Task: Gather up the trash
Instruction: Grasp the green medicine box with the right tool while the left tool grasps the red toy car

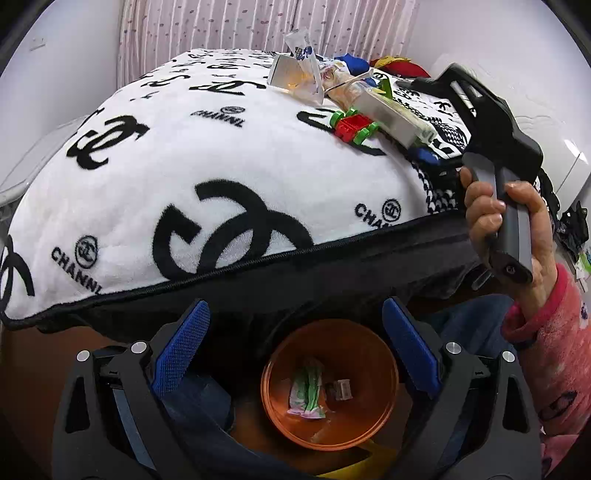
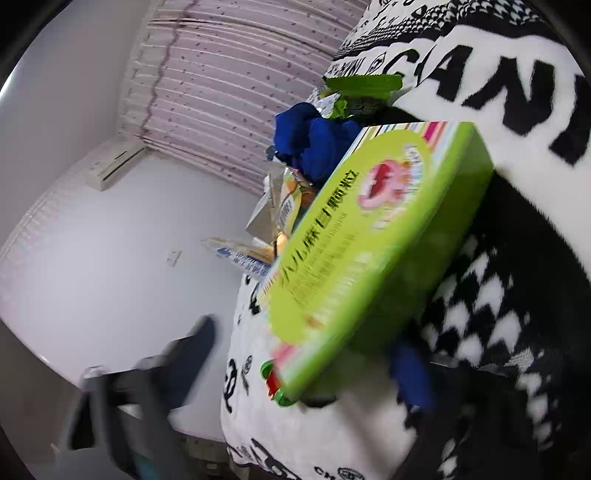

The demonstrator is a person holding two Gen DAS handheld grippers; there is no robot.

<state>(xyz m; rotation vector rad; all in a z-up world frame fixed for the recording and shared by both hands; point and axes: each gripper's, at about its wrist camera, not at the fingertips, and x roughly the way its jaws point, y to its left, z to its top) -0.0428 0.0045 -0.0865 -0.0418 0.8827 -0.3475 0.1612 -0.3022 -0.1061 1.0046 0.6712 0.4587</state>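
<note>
My left gripper (image 1: 295, 350) is open and empty, its blue pads (image 1: 181, 354) spread wide above an orange bin (image 1: 354, 339). The bin holds a green-and-white wrapper (image 1: 306, 391) and a small scrap (image 1: 341, 389). In the blurred right wrist view a green medicine box (image 2: 369, 251) lies on the blanket between the fingers of my right gripper (image 2: 303, 350). The dark left finger (image 2: 195, 347) stands apart from the box; the blue pad (image 2: 410, 373) is beside its lower edge. From the left wrist view the box (image 1: 395, 118) lies beside plastic wrappers (image 1: 303, 59).
A white blanket with black logos (image 1: 221, 147) covers the bed. On it are a red-and-green toy piece (image 1: 351, 125), blue cloth (image 2: 317, 147) and snack packets (image 2: 288, 206). A hand (image 1: 487, 218) in a pink sleeve holds the right gripper's handle. A curtain (image 1: 207, 33) hangs behind.
</note>
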